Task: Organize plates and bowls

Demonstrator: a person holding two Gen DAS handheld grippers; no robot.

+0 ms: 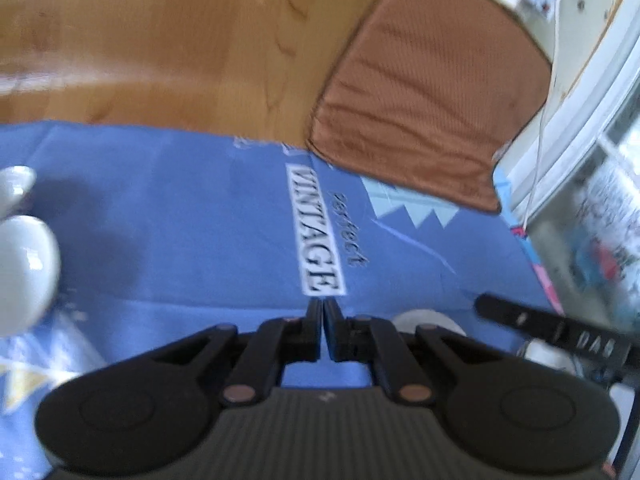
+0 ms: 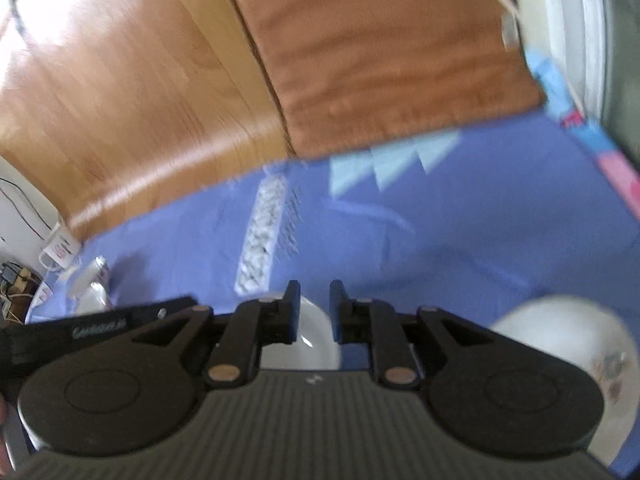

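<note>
Left wrist view: two white bowls [image 1: 24,268] sit at the left edge of the blue cloth [image 1: 180,220], well apart from the left tool [image 1: 322,312], whose jaws are pressed together on nothing. A white dish [image 1: 428,320] peeks out just right of it, mostly hidden behind its linkage.

Right wrist view: the right tool [image 2: 314,300] hovers with its jaws slightly spread and empty, a white bowl [image 2: 304,344] directly beneath them, partly covered. A floral plate [image 2: 592,360] lies right, cut off by the frame. Both pictures are blurred; the brown cushion [image 2: 380,52] lies beyond the cloth's far edge.
</note>
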